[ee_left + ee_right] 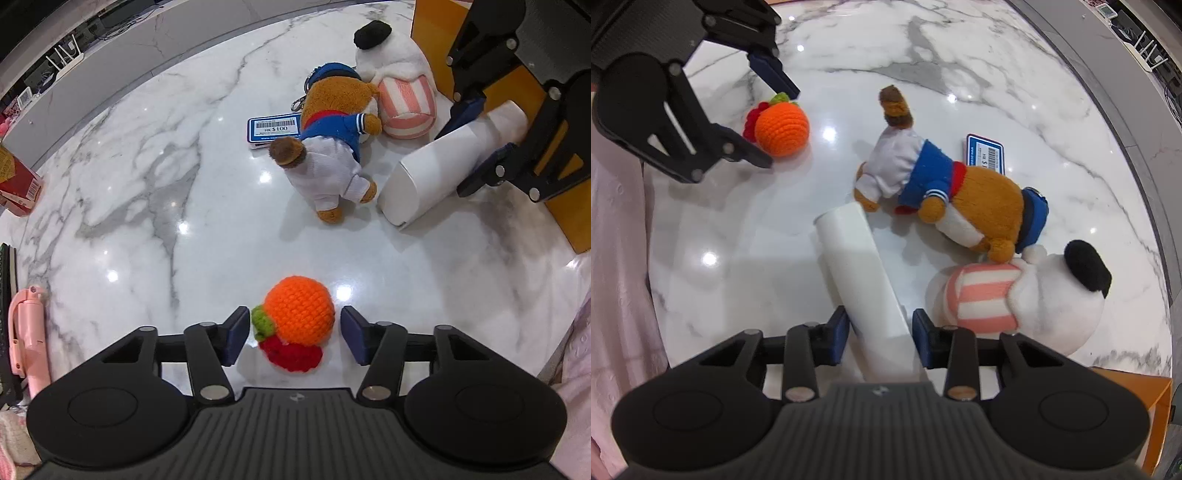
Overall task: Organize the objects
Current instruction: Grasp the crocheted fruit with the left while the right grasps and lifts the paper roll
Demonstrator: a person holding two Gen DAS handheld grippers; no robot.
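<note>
Handling: soft, light orange crocheted ball (301, 312) sits between open left tool (293, 332) pads, take it at three-and-nine o'clock; right tool (880, 334) grips rigid, smooth white plastic tube (862, 273).

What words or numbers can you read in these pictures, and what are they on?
"HK $100": on the blue-edged price tag lying beside the bear plush, under a barcode.
Smaller lines on that tag: too small to read.
Print and barcode on the red box at the table's edge: blurred, unreadable.
Nothing else carries text.
</note>
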